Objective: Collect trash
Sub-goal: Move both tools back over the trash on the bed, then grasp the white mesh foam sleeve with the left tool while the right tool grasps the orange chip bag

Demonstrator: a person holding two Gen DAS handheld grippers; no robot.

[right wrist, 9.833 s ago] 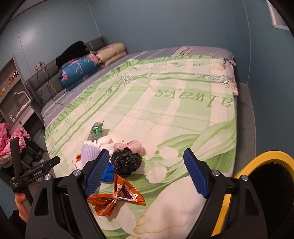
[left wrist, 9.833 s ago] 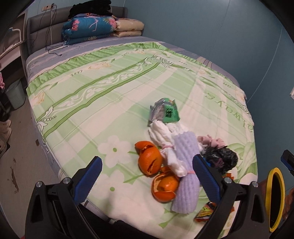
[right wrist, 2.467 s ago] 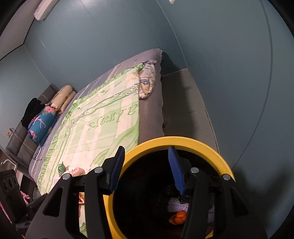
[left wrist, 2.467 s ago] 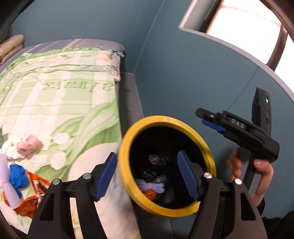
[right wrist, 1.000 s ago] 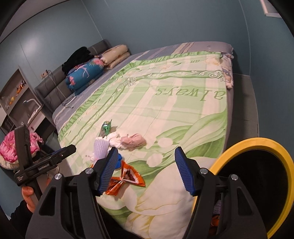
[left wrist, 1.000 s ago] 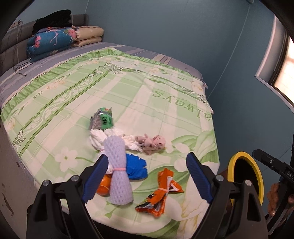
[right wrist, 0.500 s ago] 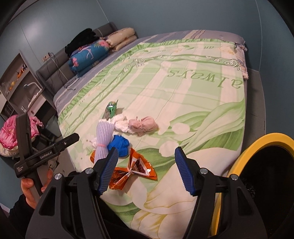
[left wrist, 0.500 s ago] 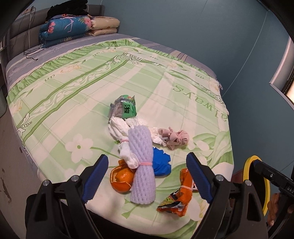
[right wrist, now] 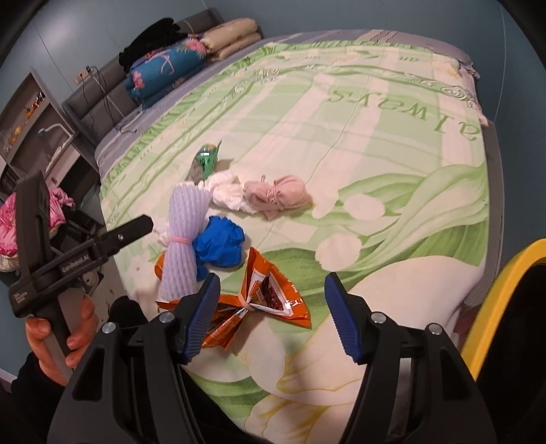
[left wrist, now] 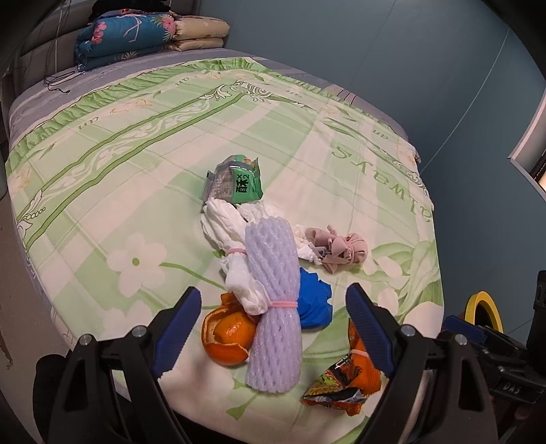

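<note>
A home bedroom: a wide bed (left wrist: 143, 143) under a green floral sheet, folded quilts (left wrist: 136, 30) stacked against its grey padded headboard (right wrist: 102, 99), blue painted walls (left wrist: 375, 51), and a bedside shelf unit (right wrist: 37, 129).

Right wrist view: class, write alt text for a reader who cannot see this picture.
The open, empty right claw hangs over an orange snack wrapper near the edge of a green floral bedspread. Beyond lie a blue crumpled wad, a lilac foam net roll, white tissue and a pink bundle. A yellow-rimmed bin stands at right.
</note>
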